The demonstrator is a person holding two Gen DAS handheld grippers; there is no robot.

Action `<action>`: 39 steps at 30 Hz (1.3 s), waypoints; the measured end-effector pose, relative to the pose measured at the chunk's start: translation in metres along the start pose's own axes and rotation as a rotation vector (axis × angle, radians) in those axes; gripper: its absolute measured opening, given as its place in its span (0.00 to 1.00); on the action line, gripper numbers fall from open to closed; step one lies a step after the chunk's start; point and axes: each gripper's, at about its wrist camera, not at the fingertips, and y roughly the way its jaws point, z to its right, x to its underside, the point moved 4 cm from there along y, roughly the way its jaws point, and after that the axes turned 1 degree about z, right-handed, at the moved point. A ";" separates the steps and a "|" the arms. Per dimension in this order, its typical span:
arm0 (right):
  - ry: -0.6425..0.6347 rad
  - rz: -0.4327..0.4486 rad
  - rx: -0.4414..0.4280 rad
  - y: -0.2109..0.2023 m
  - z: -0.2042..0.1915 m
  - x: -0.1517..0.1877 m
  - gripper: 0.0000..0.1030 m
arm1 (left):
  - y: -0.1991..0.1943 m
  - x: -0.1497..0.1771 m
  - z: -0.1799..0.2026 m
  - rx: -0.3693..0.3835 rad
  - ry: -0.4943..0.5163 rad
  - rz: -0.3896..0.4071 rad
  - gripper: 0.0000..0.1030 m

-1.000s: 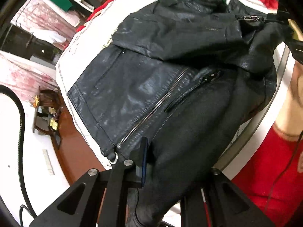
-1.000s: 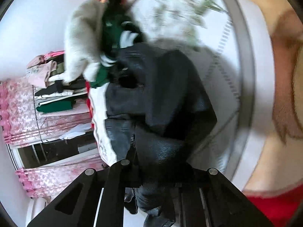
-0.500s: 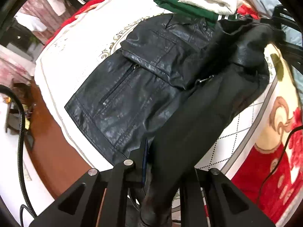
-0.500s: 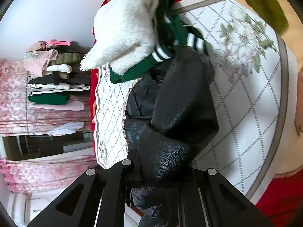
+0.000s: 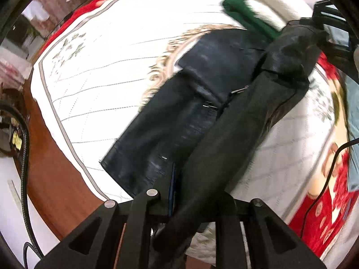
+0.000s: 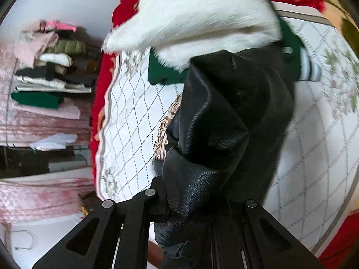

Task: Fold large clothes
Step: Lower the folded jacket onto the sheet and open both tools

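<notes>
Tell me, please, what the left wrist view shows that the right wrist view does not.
Only the left wrist view shows the wooden floor, a black cable and the right gripper holding the jacket's far end. Only the right wrist view shows stacked clothes on shelves. Both show the black leather jacket on the white quilt, plus green and white garments.

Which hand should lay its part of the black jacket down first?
Probably the left. The left gripper pinches the black jacket at its lower end, close to the white quilt. The right gripper holds a bunched part lifted higher, near the white fluffy garment.
</notes>
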 end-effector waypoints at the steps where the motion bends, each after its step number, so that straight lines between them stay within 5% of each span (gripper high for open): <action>1: -0.009 -0.008 0.015 0.011 -0.006 -0.001 0.11 | 0.006 -0.003 -0.007 0.003 -0.010 -0.008 0.15; 9: -0.083 -0.101 0.171 0.100 -0.037 -0.006 0.12 | 0.054 -0.020 -0.056 0.156 -0.122 -0.114 0.16; 12: -0.071 -0.150 0.185 0.121 -0.042 -0.008 0.22 | 0.054 -0.020 -0.071 0.216 -0.173 -0.133 0.23; 13: -0.066 -0.161 0.185 0.125 -0.044 -0.009 0.24 | 0.053 -0.020 -0.077 0.237 -0.188 -0.137 0.32; 14: -0.060 -0.171 0.170 0.128 -0.048 -0.009 0.30 | 0.051 -0.019 -0.083 0.233 -0.199 -0.138 0.44; 15: -0.058 -0.181 0.149 0.130 -0.054 -0.008 0.37 | 0.048 -0.019 -0.091 0.225 -0.208 -0.130 0.73; 16: -0.058 -0.188 0.132 0.133 -0.059 -0.009 0.40 | 0.046 -0.019 -0.099 0.222 -0.216 -0.123 0.84; 18: -0.061 -0.200 0.063 0.132 -0.064 -0.007 0.52 | 0.040 -0.021 -0.114 0.191 -0.230 -0.108 0.84; 21: -0.067 -0.226 -0.112 0.130 -0.070 -0.004 0.52 | 0.032 -0.030 -0.130 0.152 -0.240 -0.080 0.84; 24: -0.067 -0.205 -0.182 0.114 -0.063 -0.004 0.52 | 0.036 -0.042 -0.132 0.098 -0.222 -0.033 0.84; 32: -0.070 0.040 0.085 0.016 0.044 -0.010 0.55 | 0.067 -0.060 -0.095 0.067 -0.176 0.002 0.84; 34: -0.047 0.062 0.136 0.008 0.078 -0.016 0.56 | 0.092 -0.060 -0.091 -0.009 -0.154 -0.003 0.84; 39: 0.002 0.018 0.119 0.035 0.154 -0.045 0.56 | 0.129 -0.059 -0.100 -0.004 -0.174 -0.058 0.95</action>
